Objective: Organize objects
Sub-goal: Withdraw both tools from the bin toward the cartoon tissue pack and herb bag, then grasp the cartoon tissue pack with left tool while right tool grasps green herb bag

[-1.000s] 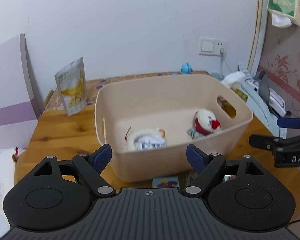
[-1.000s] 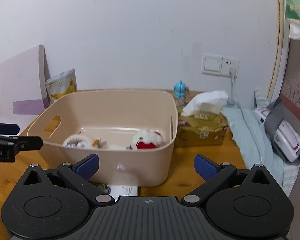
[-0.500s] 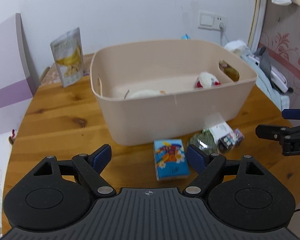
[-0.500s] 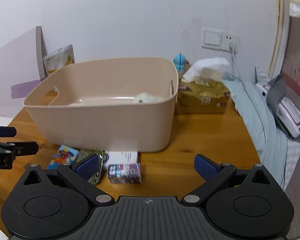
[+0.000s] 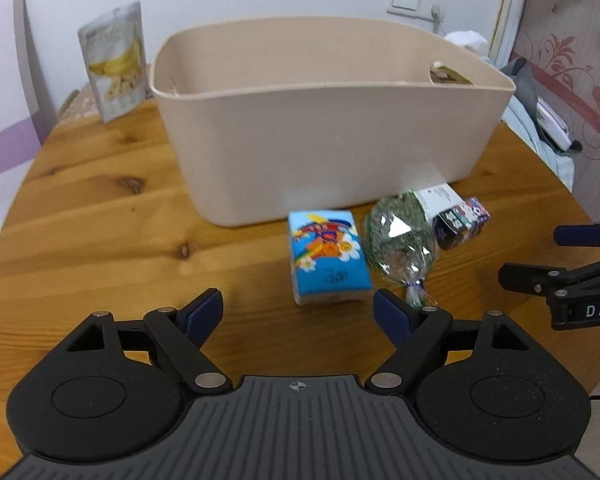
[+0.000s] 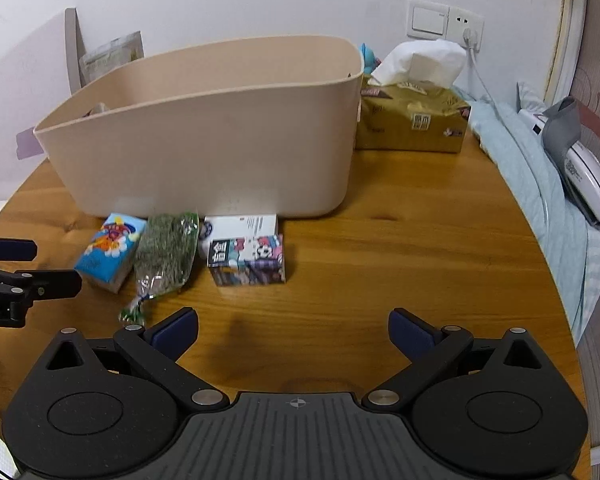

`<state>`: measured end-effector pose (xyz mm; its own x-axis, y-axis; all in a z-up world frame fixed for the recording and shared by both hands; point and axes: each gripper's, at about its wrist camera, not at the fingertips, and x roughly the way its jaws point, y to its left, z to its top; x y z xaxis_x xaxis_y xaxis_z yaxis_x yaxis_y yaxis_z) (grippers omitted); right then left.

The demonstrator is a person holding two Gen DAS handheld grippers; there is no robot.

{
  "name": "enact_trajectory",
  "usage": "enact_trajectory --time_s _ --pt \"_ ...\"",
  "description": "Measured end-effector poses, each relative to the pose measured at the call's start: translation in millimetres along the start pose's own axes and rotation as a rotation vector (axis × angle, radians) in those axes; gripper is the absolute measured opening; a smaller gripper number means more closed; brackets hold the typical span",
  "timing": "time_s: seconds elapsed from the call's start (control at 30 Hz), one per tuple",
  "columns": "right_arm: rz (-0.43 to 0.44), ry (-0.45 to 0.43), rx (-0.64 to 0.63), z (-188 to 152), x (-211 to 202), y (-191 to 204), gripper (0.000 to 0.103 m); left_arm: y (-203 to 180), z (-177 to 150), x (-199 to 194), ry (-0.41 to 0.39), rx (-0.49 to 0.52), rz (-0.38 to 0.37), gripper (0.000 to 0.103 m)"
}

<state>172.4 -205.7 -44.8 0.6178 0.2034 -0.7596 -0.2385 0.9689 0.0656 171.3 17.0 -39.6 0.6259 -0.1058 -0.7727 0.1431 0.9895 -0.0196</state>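
A beige plastic bin stands on the round wooden table. In front of it lie a blue cartoon tissue pack, a clear bag of green stuff, a white box and a small colourful box. My left gripper is open and empty, low over the table just before the tissue pack. My right gripper is open and empty, before the colourful box. The bin's inside is hidden.
A banana snack pouch leans on the wall behind the bin's left. A gold tissue box stands right of the bin. A bed with a blue cloth borders the table's right edge. A purple-white board stands at left.
Both grippers have dropped lower and pulled back from the bin. The toys inside the bin are out of sight; the items in front of it are in full view.
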Motion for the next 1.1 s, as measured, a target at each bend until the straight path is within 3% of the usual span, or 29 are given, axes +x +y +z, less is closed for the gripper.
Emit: enact_trajectory --time_s 0.53,0.77,0.97,1.1 --pt "0.036 0.051 -0.023 -4 23 24 0.103 -2 7 31 -0.004 -0.049 -0.016 0.084" --pt "0.052 0.038 -0.041 0 30 40 0.103 0 17 44 -0.002 -0.04 0.021 0.083" --pt "0.073 0.037 -0.07 5 36 54 0.103 2 18 47 -0.031 -0.012 0.042 0.073" --pt "0.091 0.036 -0.096 8 39 65 0.103 11 15 44 -0.054 -0.013 0.041 0.056"
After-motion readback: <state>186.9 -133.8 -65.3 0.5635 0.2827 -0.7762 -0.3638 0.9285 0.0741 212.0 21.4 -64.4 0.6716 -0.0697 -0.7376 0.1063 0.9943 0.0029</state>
